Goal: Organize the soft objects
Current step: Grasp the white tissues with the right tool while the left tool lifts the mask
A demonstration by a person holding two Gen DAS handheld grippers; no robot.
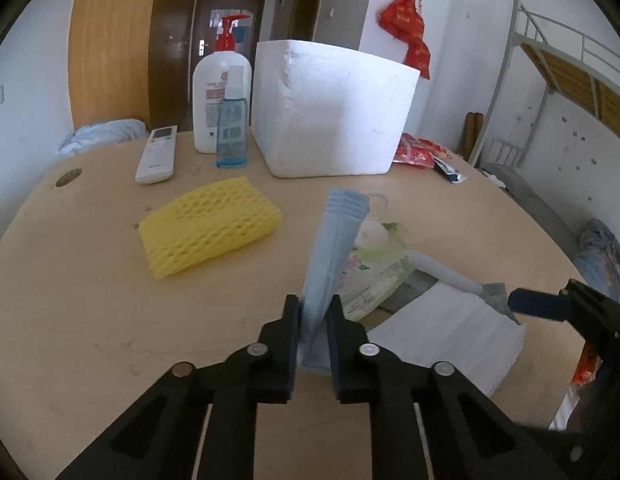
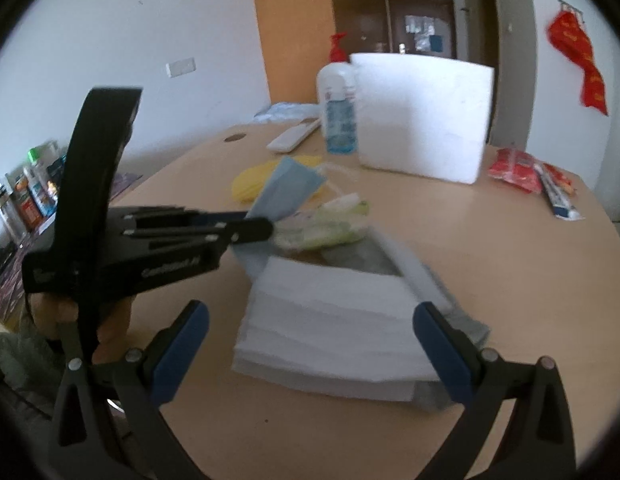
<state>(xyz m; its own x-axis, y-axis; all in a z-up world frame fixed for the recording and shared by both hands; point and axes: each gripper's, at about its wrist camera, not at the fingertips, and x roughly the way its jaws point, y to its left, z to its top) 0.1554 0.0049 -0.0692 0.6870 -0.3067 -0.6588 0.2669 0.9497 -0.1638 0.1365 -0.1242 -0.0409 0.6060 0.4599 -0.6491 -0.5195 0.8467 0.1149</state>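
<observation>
One item in hand, nothing visibly sorted.
Left gripper [image 1: 313, 320] is pinching blue face mask [image 1: 333, 248]; right gripper [image 2: 310, 344] is gaping around white folded cloth [image 2: 329, 320]; yellow foam net [image 1: 210, 224] is lying beyond the fingertips.

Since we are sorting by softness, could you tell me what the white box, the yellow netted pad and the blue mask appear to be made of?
White box: likely expanded foam; matte, grainy walls, rough-cut edge.
Yellow netted pad: seemingly soft foam mesh; open holes, dull surface.
Blue mask: probably nonwoven fabric; thin, pleated, bending where the left gripper pinches it.
</observation>
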